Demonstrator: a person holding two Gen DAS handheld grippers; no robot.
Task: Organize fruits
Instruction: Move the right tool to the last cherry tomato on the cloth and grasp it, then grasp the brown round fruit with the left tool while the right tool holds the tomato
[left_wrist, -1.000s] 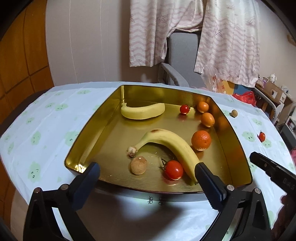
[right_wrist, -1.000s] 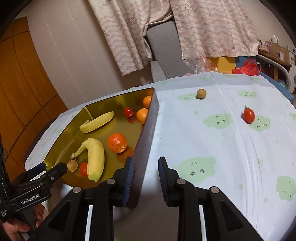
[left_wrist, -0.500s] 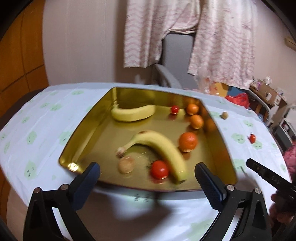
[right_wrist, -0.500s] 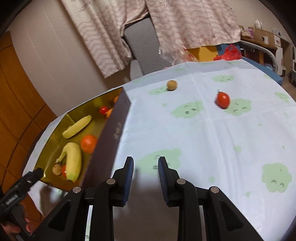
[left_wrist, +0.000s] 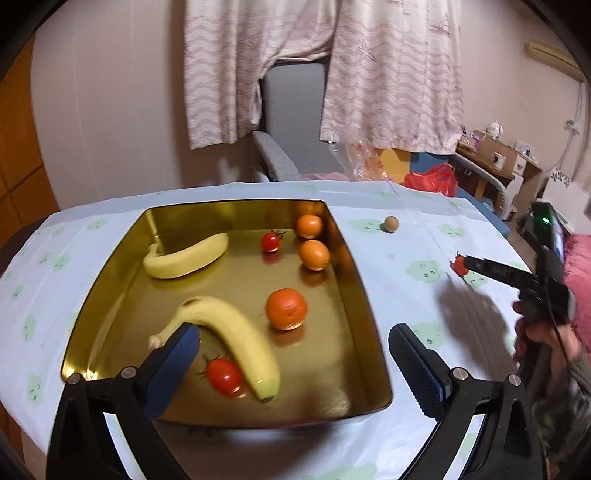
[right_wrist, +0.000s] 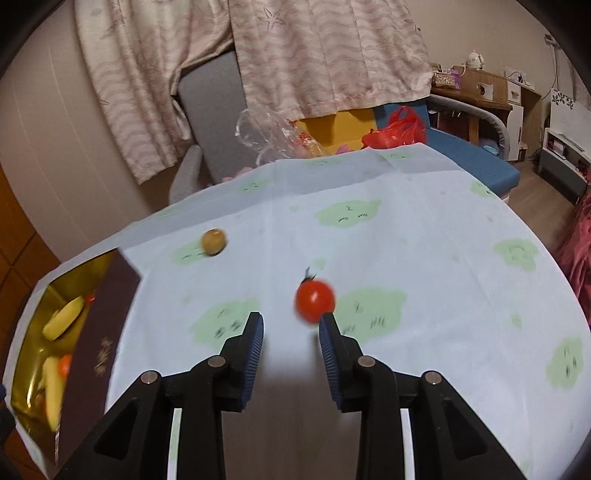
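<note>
A gold tray (left_wrist: 364, 295) holds two bananas (left_wrist: 236, 336), several oranges (left_wrist: 286, 308) and two cherry tomatoes (left_wrist: 223, 374). My left gripper (left_wrist: 293, 343) hangs wide open over the tray's near end with nothing between its fingers. Out on the cloth lie a red cherry tomato (right_wrist: 314, 300) and a small brown round fruit (right_wrist: 213, 242). My right gripper (right_wrist: 291, 326) is open by a narrow gap and holds nothing. The tomato sits just beyond its right fingertip (right_wrist: 327, 325). In the left wrist view, the right gripper's tip (left_wrist: 476, 264) reaches that tomato (left_wrist: 458, 265).
The tray's dark outer wall (right_wrist: 99, 343) stands left of the right gripper. A grey chair (left_wrist: 291, 122) with hanging clothes is behind the table. A clear plastic bag (right_wrist: 269, 136) lies at the far edge. A hand (left_wrist: 543, 332) holds the right gripper.
The right gripper has swung right, away from the tray wall, up to the tomato on the cloth. The left gripper has moved forward over the tray, hiding the brown fruit inside.
</note>
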